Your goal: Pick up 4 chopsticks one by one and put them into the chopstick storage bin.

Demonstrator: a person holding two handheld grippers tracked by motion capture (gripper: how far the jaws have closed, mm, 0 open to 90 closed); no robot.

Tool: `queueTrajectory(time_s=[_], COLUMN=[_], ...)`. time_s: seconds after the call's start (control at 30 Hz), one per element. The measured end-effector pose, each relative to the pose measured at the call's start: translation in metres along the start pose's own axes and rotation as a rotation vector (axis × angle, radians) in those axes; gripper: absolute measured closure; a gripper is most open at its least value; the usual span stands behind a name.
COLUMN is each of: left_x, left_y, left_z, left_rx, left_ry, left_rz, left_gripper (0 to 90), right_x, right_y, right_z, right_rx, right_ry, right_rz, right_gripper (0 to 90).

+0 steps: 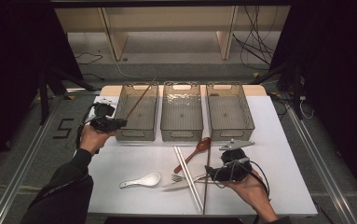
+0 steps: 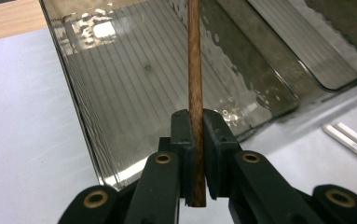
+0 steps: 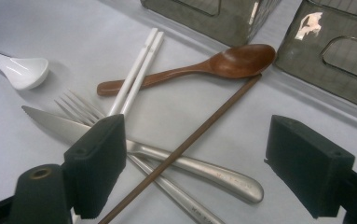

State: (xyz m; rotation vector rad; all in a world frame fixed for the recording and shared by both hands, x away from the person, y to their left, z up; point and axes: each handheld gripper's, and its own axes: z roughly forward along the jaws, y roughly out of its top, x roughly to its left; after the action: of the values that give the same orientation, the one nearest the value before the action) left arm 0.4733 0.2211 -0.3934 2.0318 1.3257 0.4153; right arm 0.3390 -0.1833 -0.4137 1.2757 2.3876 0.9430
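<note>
**Left gripper holds chopstick at left bin; right gripper open over cutlery**

Left gripper [image 1: 120,123] is clamped on a brown chopstick [image 1: 140,99], pads pressed to both sides of the stick near its lower end (clear in the left gripper view: chopstick [image 2: 195,70] runs straight up between the pads). In the high view the stick slants up and right from the gripper, across the left bin [image 1: 137,132], tip reaching near the bin's far rim. The gripper sits at the bin's near-left corner, just outside its wall. Whether the stick touches the bin: cannot tell.

Right gripper [image 1: 209,173] has its jaws spread wide, nothing between the pads. It rests low over the loose cutlery at the table's near side. Right gripper view: a second brown chopstick [image 3: 181,150] lies diagonally between the open jaws on the table [image 3: 36,37], crossing over the knife [image 3: 190,165] and fork [image 3: 80,108] handles.

Other items on the table (all untouched): wooden spoon [image 1: 195,152], bowl end just before the middle bin [image 1: 181,133]; white chopstick pair [image 1: 188,177] lying side by side; white spoon [image 1: 141,181] to the left of the fork.

Right bin [image 1: 229,131] stands just beside the middle one; all three bins in a row at the far side.
</note>
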Motion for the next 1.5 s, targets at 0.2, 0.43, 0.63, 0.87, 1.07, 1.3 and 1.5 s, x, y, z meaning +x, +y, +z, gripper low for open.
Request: queueTrajectory(time_s=[0.2, 0.43, 0.63, 0.87, 1.07, 1.3, 1.5], left_x=[0.01, 0.017, 0.019, 0.021, 0.019, -0.002, -0.023], left_y=[0.004, 0.007, 0.006, 0.003, 0.005, -0.008, -0.018], left_z=[0.007, 0.013, 0.021, 0.026, 0.016, -0.013, -0.032], left_rx=[0.006, 0.013, 0.026, 0.032, 0.014, -0.056, -0.089], left_ry=[0.018, 0.025, 0.034, 0.042, 0.042, -0.078, -0.105], left_rz=[-0.039, -0.069, -0.082, -0.103, -0.103, -0.071, 0.003], left_gripper=[83.2, 83.1, 82.8, 71.9, 48.1, 33.3, 24.5], right_x=[0.0, 0.001, 0.002, 0.002, 0.002, 0.001, 0.001], right_y=[0.0, 0.0, 0.0, 0.0, 0.0, 0.0, 0.001], right_z=[-0.001, 0.0, 0.0, 0.001, 0.001, 0.001, 0.003], right_rx=[-0.005, 0.0, 0.002, 0.006, 0.012, 0.023, 0.038], right_ry=[0.007, 0.015, 0.017, 0.02, 0.018, 0.007, -0.002], right_rz=[-0.009, -0.016, -0.017, -0.021, -0.02, -0.004, -0.004], right_gripper=[21.1, 21.3, 21.3, 21.4, 21.4, 22.3, 22.9])
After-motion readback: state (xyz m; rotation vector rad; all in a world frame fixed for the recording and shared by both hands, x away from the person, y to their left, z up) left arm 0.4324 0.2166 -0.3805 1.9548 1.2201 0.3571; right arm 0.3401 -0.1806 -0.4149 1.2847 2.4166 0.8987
